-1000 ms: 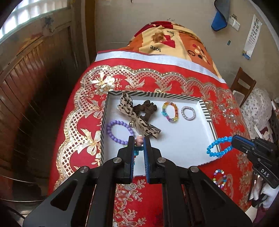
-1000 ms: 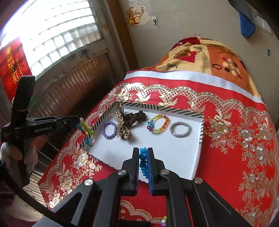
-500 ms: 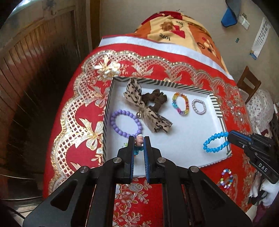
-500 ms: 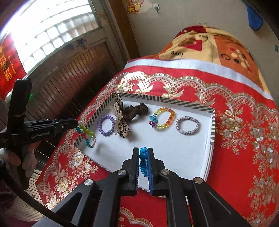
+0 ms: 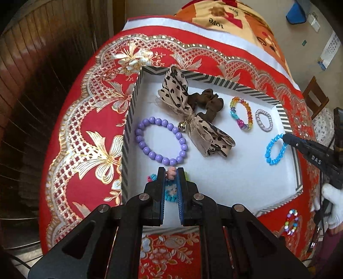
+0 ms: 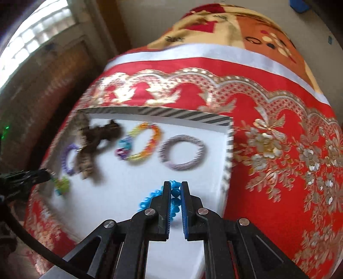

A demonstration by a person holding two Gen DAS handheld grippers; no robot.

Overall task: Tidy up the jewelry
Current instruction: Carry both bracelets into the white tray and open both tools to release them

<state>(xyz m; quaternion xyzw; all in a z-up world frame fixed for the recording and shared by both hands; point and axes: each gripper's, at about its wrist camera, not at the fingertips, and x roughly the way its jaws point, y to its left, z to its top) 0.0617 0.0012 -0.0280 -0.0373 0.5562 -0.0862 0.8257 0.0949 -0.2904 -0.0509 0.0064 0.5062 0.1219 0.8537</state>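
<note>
A white tray with a striped rim [image 5: 246, 88] [image 6: 184, 117] lies on the red cloth. My left gripper [image 5: 170, 171] is shut on a multicoloured bead bracelet [image 5: 170, 192] low over the tray's near left corner. My right gripper [image 6: 175, 185] is shut on a blue bead bracelet [image 6: 148, 199] [image 5: 275, 150] low over the tray's right side. In the tray lie a purple bead bracelet [image 5: 160, 143], a leopard bow [image 5: 193, 120], a brown scrunchie [image 5: 210, 103], a rainbow bracelet [image 5: 241, 115] [image 6: 141, 148] and a silver ring bracelet [image 5: 263, 120] [image 6: 182, 152].
A small multicoloured bead bracelet [image 5: 291, 222] lies on the red cloth [image 5: 85, 133] outside the tray's near right corner. A patterned blanket [image 5: 225, 19] lies beyond the cloth. A wooden chair [image 5: 315, 96] stands at the right, wood panelling at the left.
Both grippers have moved forward and down over the tray with their bracelets. The blue bracelet has gone from outside the tray's right rim to inside it.
</note>
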